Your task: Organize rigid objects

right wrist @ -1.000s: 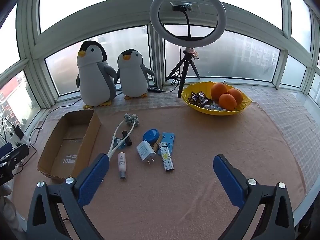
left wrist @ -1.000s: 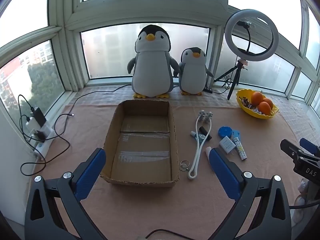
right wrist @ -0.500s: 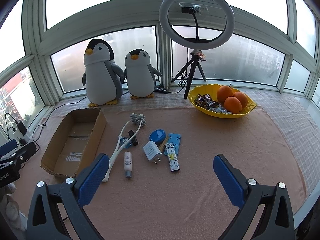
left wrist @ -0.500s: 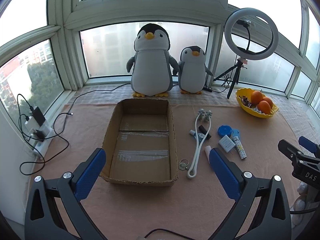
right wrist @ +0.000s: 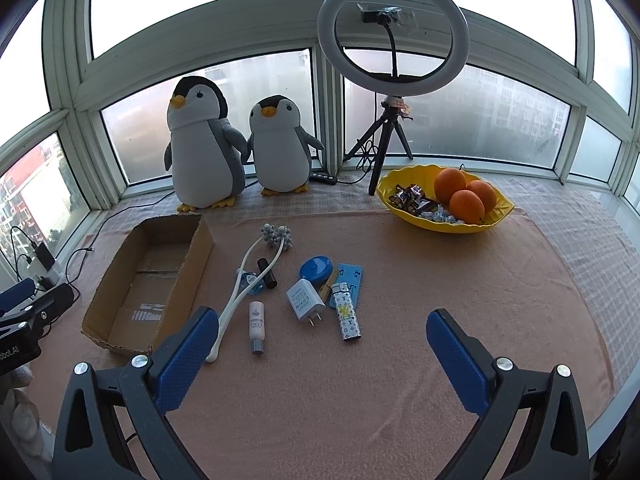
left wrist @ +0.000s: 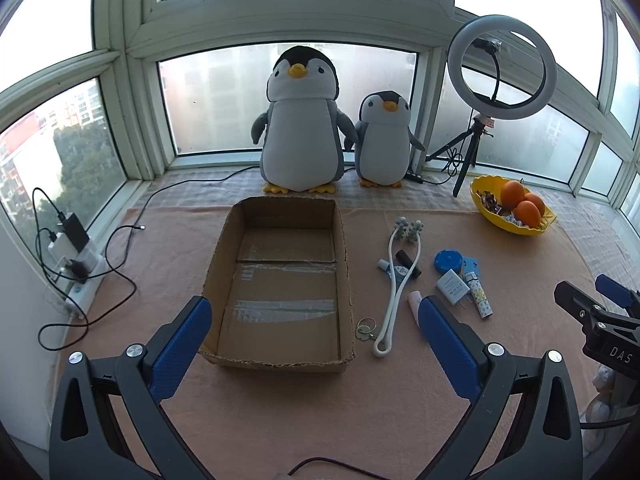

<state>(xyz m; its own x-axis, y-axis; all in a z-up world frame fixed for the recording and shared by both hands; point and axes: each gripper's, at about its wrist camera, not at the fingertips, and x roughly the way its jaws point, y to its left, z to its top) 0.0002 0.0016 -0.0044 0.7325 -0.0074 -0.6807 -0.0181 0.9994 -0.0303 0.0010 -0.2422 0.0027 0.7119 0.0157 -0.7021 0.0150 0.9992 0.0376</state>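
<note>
The cardboard box (left wrist: 280, 288) lies empty on the table (right wrist: 400, 380), so sorting is not yet begun. Just right of it lie the white massager (right wrist: 248, 280), charger (right wrist: 305, 299), lighter (right wrist: 347, 316) and small bottle (right wrist: 255, 325). Both left gripper (left wrist: 312, 344) and right gripper (right wrist: 320, 344) hover with fingers spread wide, holding nothing. I think the right one must descend onto one item.

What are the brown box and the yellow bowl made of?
The brown box looks like cardboard: matte, with rough torn edges and shiny clear tape on its floor. The yellow bowl seems to be plastic, smooth and glossy, though that is not certain.
</note>
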